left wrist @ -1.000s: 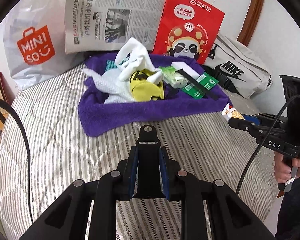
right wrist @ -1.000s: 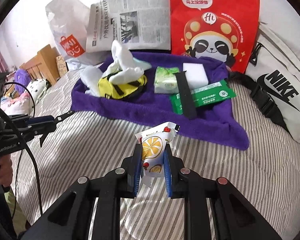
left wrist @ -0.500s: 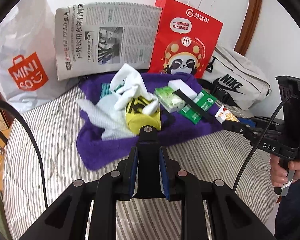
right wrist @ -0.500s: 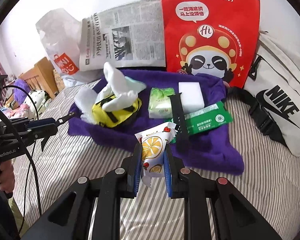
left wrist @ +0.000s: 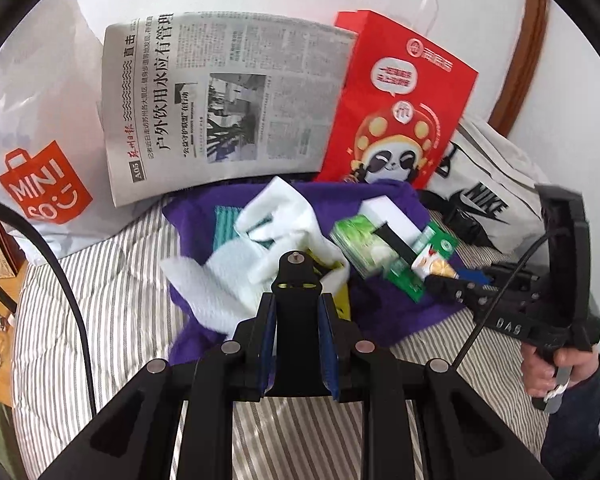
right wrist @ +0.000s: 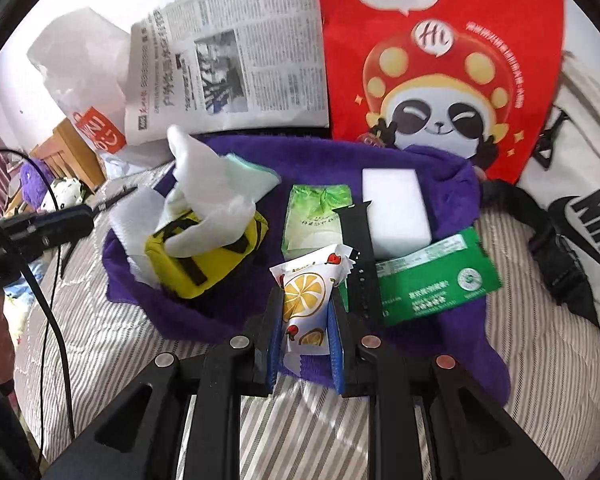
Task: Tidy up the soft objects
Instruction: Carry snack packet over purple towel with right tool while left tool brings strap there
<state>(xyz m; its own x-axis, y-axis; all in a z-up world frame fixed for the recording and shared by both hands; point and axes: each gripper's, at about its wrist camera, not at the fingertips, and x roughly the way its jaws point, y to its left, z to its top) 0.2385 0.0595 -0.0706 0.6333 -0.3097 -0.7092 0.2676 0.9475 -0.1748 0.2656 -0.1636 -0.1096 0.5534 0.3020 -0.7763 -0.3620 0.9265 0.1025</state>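
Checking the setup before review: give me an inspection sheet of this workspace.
Surface: striped bedding, purple towel spread on it.
Job's things: yellow pouch, white cloths, green tissue pack, white sponge, green sachet, black strap on towel.
Clutter: nothing seen.
Grippers: right gripper shut on lemon-print packet; left gripper nearly closed, empty.
Cables: black cable.
Surroundings: newspaper, red bag.

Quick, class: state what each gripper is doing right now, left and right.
Left gripper: closed on a black mount piece.
Right gripper: closed on a lemon-print packet.
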